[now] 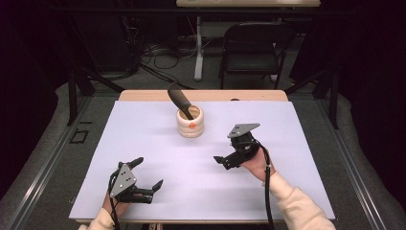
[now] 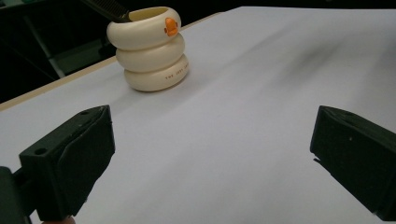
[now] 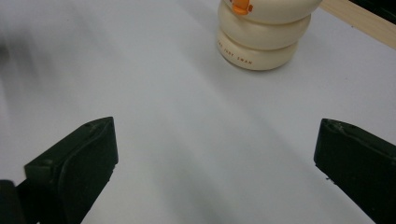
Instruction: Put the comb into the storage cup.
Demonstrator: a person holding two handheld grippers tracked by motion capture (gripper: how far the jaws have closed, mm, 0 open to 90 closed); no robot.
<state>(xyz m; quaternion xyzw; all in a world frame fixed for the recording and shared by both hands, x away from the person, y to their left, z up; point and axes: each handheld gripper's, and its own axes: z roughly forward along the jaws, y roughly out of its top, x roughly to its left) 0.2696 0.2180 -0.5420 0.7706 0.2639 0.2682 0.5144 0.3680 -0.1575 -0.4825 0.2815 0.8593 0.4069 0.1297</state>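
Both grippers poised before a cream ringed holder [image 1: 190,122] standing far-centre on the worktop [image 1: 143,143].
The right gripper [image 1: 224,162] and left gripper [image 1: 147,173], fingers wide apart and empty, should approach squarely; the dark brush [image 1: 180,99] leans leftward from the holder.

Cream ringed holder [image 2: 150,49], far centre: smooth, faint satin sheen, plastic or glazed ceramic, cannot tell. Dark handle [image 1: 180,98] in it: matt, ribbed. White table cover [image 1: 143,143]: matt, smooth. Far table edge [image 1: 143,95]: pale wood. Gripper jaws: matt black plastic.
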